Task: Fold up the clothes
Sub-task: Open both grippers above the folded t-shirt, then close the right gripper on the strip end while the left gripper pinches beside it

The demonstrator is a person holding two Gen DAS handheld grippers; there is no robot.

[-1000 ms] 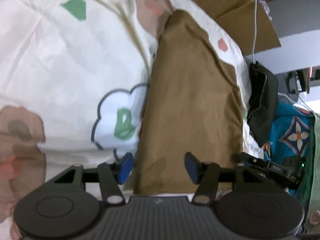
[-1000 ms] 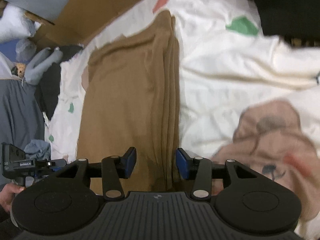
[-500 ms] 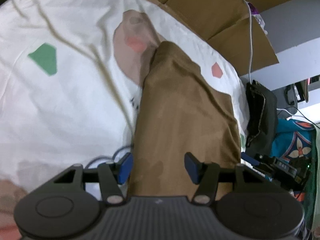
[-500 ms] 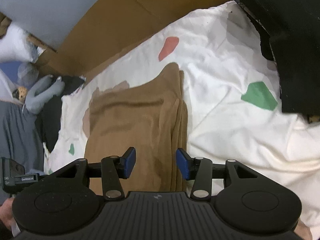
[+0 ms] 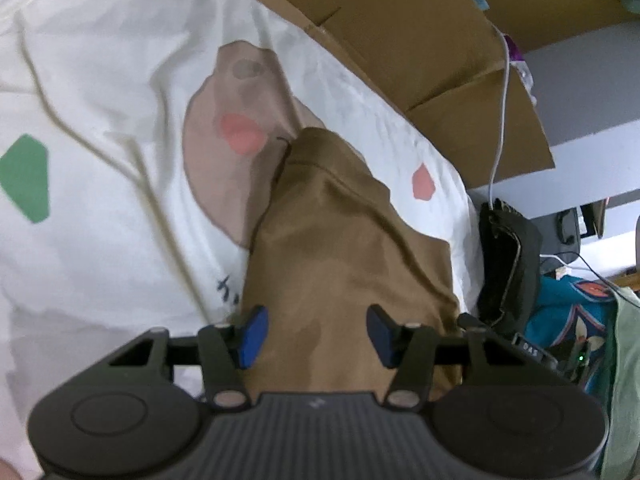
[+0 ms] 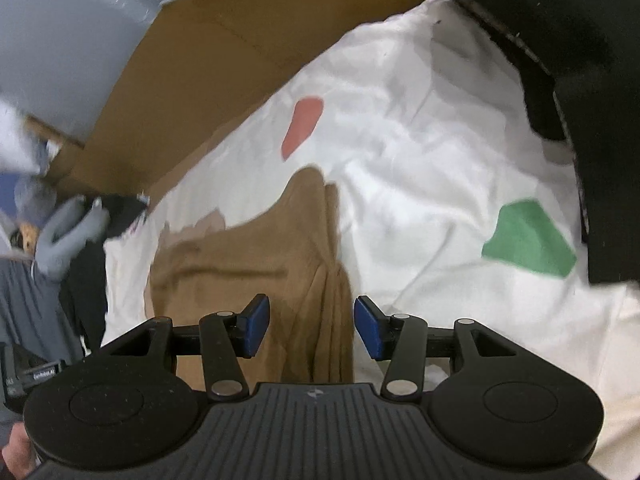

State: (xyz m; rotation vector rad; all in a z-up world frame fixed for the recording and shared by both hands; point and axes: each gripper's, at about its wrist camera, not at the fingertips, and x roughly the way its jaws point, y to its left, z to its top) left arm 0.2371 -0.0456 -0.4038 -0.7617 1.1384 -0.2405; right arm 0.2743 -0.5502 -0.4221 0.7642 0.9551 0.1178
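Note:
A brown garment (image 5: 344, 240), folded into a long strip, lies on a white printed sheet (image 5: 100, 220). My left gripper (image 5: 316, 336) hovers over its near part with blue pads apart and slowly closing, pressing on nothing. In the right wrist view the same garment (image 6: 248, 256) shows stacked fold edges on its right side. Over those edges my right gripper (image 6: 312, 326) stands open with nothing gripped; the cloth lies below the fingers.
Flattened cardboard (image 5: 420, 32) borders the sheet's far edge, with a white cable (image 5: 502, 120) across it. A black bag (image 5: 508, 260) and teal patterned cloth (image 5: 568, 320) sit right of the sheet. A dark bulky item (image 6: 580, 60) overhangs the sheet (image 6: 420, 184). A hand (image 6: 16, 452) shows bottom left.
Both grippers have slid along the brown garment toward its far end. The garment's far tip and the cardboard now show more fully. The pads stay apart.

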